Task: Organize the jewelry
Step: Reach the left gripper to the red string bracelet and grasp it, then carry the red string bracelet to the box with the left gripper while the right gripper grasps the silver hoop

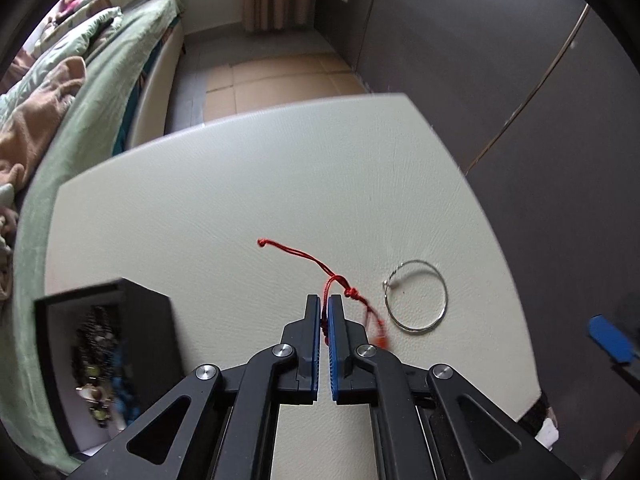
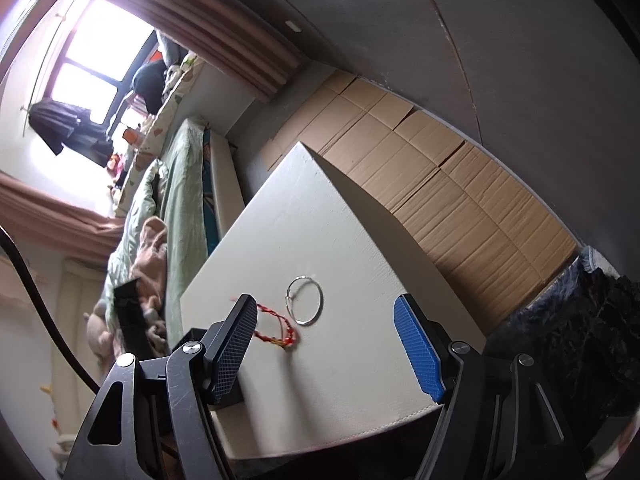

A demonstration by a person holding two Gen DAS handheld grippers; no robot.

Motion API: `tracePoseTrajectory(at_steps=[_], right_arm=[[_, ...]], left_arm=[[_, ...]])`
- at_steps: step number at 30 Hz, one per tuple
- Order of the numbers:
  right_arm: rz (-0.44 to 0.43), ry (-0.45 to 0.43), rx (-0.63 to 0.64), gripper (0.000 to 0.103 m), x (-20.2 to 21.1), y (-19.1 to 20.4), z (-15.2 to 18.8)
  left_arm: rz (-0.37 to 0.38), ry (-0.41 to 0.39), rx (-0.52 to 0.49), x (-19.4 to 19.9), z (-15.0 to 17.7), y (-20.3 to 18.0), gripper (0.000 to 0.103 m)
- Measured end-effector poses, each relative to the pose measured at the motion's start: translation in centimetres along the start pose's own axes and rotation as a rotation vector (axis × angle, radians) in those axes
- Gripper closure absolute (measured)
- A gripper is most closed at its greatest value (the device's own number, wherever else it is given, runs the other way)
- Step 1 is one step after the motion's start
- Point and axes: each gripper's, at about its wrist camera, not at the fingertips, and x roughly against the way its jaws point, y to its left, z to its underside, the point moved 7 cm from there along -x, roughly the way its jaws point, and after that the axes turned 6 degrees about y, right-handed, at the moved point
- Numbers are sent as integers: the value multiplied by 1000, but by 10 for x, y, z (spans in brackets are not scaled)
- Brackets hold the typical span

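Note:
My left gripper [image 1: 323, 304] is shut on a red cord bracelet [image 1: 316, 261], whose knotted tail trails up and left over the white table top [image 1: 200, 208]; it also shows in the right wrist view [image 2: 280, 330]. A thin silver bangle [image 1: 416, 297] lies flat just right of the gripper, also in the right wrist view [image 2: 305, 300]. A black jewelry box [image 1: 108, 364] with beaded pieces inside stands at the left. My right gripper [image 2: 326, 344] is open and empty, held above the table's near edge; one blue pad [image 1: 610, 340] shows at the right.
A bed with green bedding [image 1: 100, 92] lies along the table's left side. Flattened cardboard [image 2: 440, 184] covers the floor beyond the table. A dark wall [image 1: 520, 60] stands to the right. A dark fuzzy fabric [image 2: 580, 320] lies at the right.

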Motion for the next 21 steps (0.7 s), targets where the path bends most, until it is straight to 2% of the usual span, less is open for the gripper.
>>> tracePoseTrajectory(at_steps=[13,21], right_arm=[[85,54,80,31,-33,18,6],[180,131,152,31,-70,32,17]], left_arm=[[94,-170,21,77,-3,25,100],[171,-273,92,99,6,72,100]])
